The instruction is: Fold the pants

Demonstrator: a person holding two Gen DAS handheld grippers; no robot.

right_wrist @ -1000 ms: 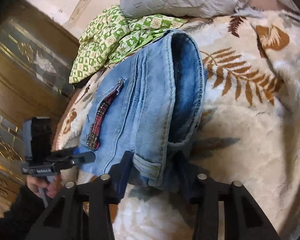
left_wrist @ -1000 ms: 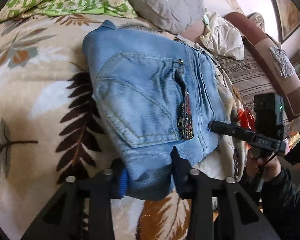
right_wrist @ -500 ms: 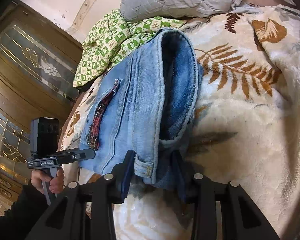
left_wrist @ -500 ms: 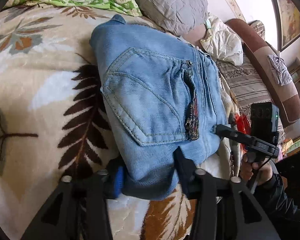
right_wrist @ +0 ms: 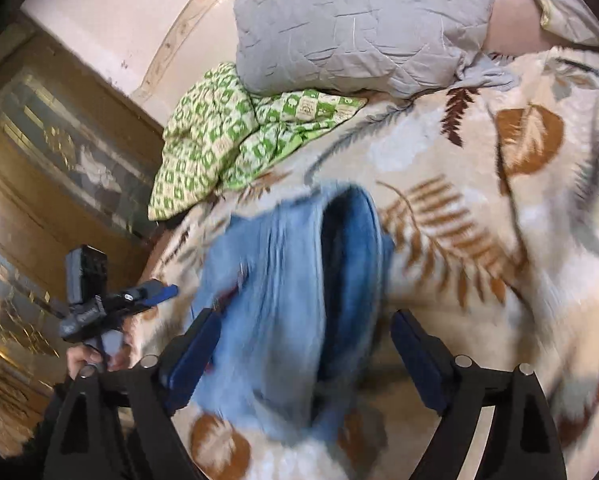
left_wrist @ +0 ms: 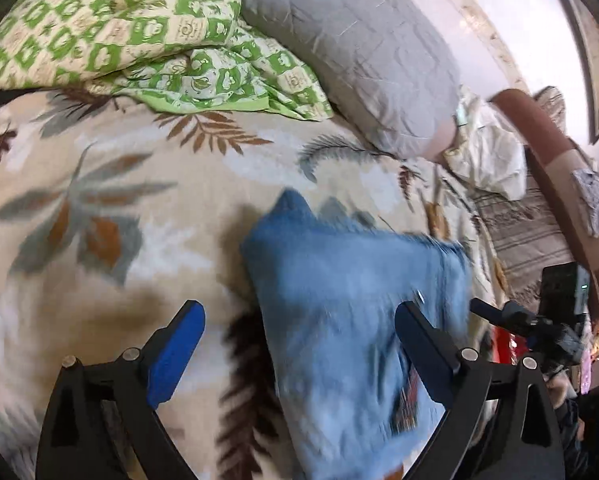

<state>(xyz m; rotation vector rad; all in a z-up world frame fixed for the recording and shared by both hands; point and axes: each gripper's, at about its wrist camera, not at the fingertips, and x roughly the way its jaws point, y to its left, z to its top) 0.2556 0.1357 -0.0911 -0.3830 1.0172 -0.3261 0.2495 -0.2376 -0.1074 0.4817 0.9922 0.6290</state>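
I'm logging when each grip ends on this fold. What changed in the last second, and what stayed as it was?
Both claws let go: the left claw and the right claw were shut on the near edge of the folded jeans and now stand open, drawn back and raised. The jeans lie released on the leaf-print blanket. The fold, the grey pillow and the green quilt are unchanged.

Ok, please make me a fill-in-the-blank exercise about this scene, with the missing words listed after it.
1. The folded jeans lie on a blanket printed with ____.
2. The jaws of both the left gripper and the right gripper are ____.
3. The pillow near the wall is ____ in colour.
4. The green checked cloth lies partly under the ____.

Missing words: leaves; open; grey; pillow
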